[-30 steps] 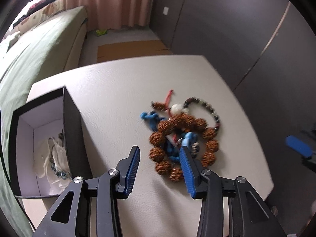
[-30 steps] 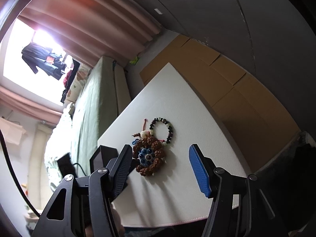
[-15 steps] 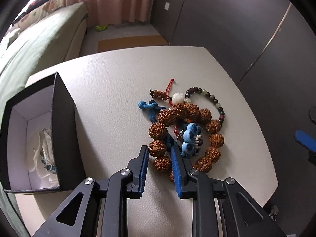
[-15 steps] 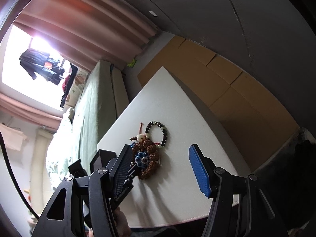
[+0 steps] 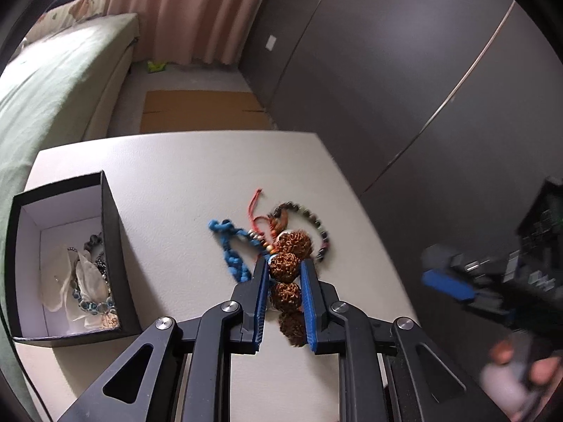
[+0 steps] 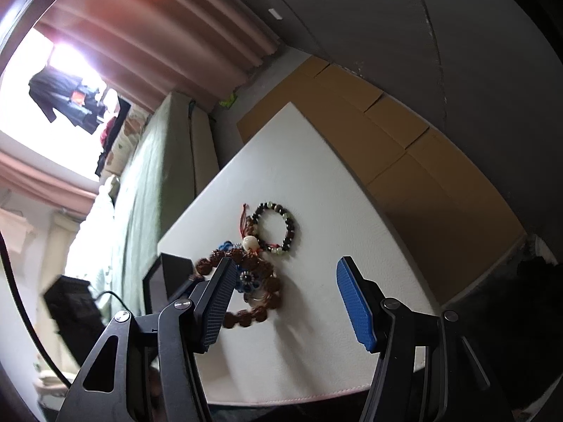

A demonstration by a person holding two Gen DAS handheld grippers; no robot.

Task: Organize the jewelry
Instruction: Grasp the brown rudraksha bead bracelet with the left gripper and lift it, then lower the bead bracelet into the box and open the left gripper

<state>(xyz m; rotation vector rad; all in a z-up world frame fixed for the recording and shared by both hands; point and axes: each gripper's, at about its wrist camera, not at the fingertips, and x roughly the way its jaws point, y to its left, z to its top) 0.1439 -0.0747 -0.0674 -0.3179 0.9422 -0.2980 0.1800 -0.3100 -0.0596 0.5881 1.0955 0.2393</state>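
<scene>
Left wrist view: the brown seed bracelet [image 5: 285, 274] sits clamped in the left tool [image 5: 284, 274] above the worktop [image 5: 176, 190]; blue cord [image 5: 228, 249] and dark bead bracelet [image 6: 278, 227] remain outside the partly filled box [image 5: 112, 246]. Right tool [image 6: 285, 299] gapes, empty.

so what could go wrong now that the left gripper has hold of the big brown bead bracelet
The left gripper is shut on the brown bead bracelet, which lies tangled with the blue cord and the red cord. Lifting may drag these along, and perhaps the dark bead bracelet touching the pile. The pads pinch round, knobbly beads, so the bracelet may slip out before reaching the black box.
</scene>
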